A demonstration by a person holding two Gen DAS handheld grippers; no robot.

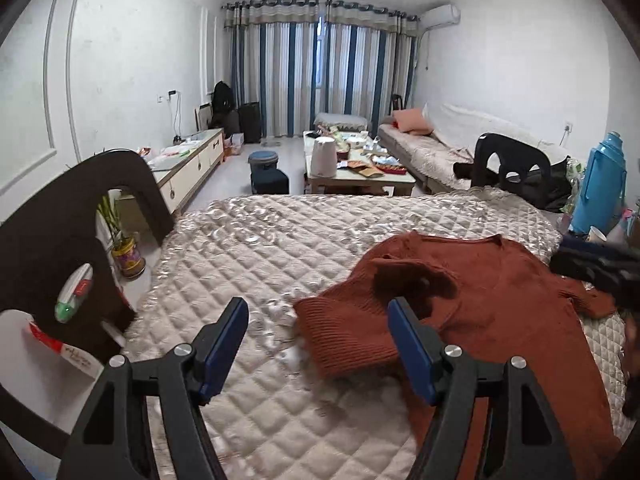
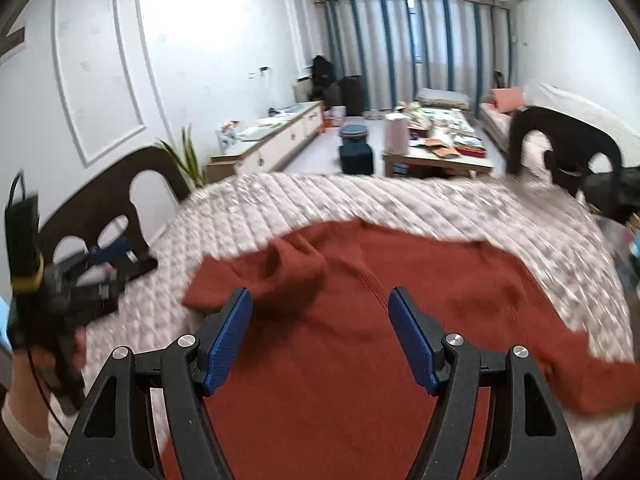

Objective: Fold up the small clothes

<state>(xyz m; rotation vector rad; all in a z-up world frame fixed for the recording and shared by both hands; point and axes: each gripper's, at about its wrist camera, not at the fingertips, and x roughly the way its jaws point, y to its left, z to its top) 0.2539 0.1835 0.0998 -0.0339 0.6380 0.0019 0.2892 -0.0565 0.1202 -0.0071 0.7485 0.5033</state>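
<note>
Both wrist views look low across the quilted counter (image 1: 280, 248) toward the curtains (image 1: 316, 68) at 12 o'clock. The left sits near the rust sweater's (image 1: 480, 292) sleeve; the right hovers closer (blurred). Both share sweater and coffee table (image 2: 436, 156).

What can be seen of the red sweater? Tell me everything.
The red sweater is a rust-red ribbed knit lying mostly flat on the quilted table cover. One sleeve is folded in across the body, its ribbed cuff pointing out to the side; the other sleeve trails out toward the table's edge. The neckline faces the far side. The open left gripper and right gripper hover over it, gripping nothing.
</note>
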